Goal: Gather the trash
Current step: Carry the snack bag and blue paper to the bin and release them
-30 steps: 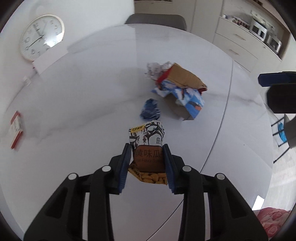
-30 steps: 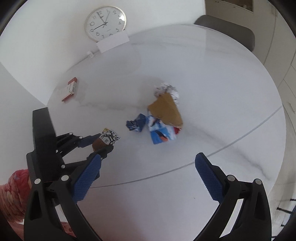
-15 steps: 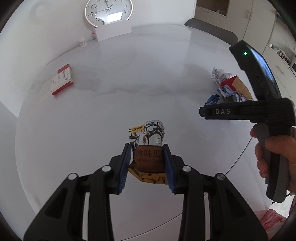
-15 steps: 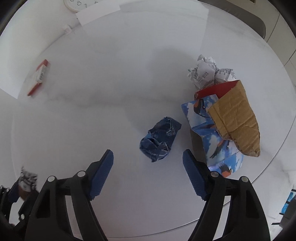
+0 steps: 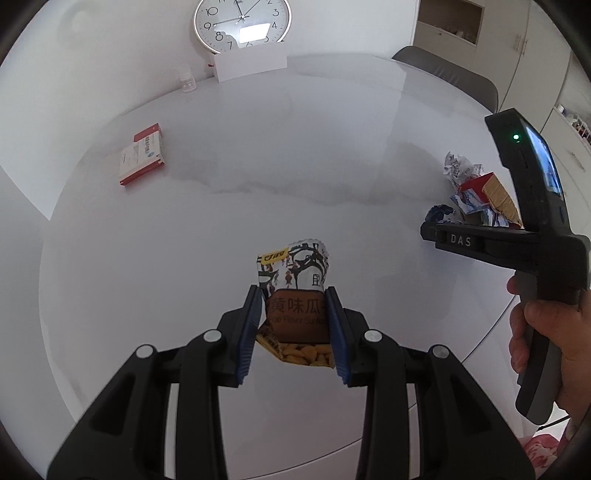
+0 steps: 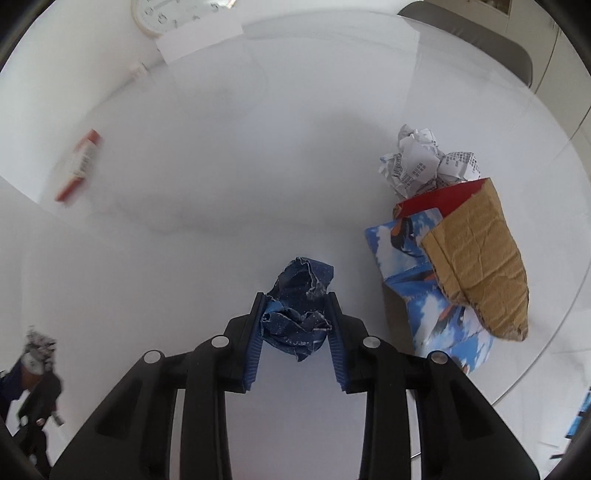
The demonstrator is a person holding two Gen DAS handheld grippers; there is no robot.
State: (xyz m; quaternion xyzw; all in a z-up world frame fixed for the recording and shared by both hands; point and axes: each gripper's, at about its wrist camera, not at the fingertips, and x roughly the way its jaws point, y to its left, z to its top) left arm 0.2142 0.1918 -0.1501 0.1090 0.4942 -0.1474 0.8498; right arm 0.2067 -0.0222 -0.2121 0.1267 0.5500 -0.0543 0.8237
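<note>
- A crumpled dark-blue paper wad (image 6: pixel 299 314) lies on the round white marble-look table (image 6: pixel 258 166), between the blue pads of the right gripper (image 6: pixel 295 332), whose jaws are closing, the pads already touching its sides.
- It looks light and soft, likely to crush rather than resist; a hold across its thick middle, as now, seems the surest, since the loose torn edges would probably slip free.
- The left gripper (image 5: pixel 293 328) is clamped on a printed snack packet with yellow kernels pictured at its base (image 5: pixel 295 295), held above the tabletop; the thin foil looks slick and light, best pinched across its flat belly.
- Just beside the blue wad sits a heap: a torn blue-and-white printed carton with a brown cardboard flap (image 6: pixel 461 266), and behind it a crushed white printed receipt ball (image 6: pixel 421 162). Whether they touch cannot be told.
- A red-and-white small box (image 5: pixel 142 153) lies well apart, near the far edge; a round wall clock (image 5: pixel 242 24) hangs beyond.
- Hidden: the wad's underside, the packet's back, and any bin for the trash. A person's hand (image 5: pixel 546 332) grips the right tool's handle at the frame edge.
</note>
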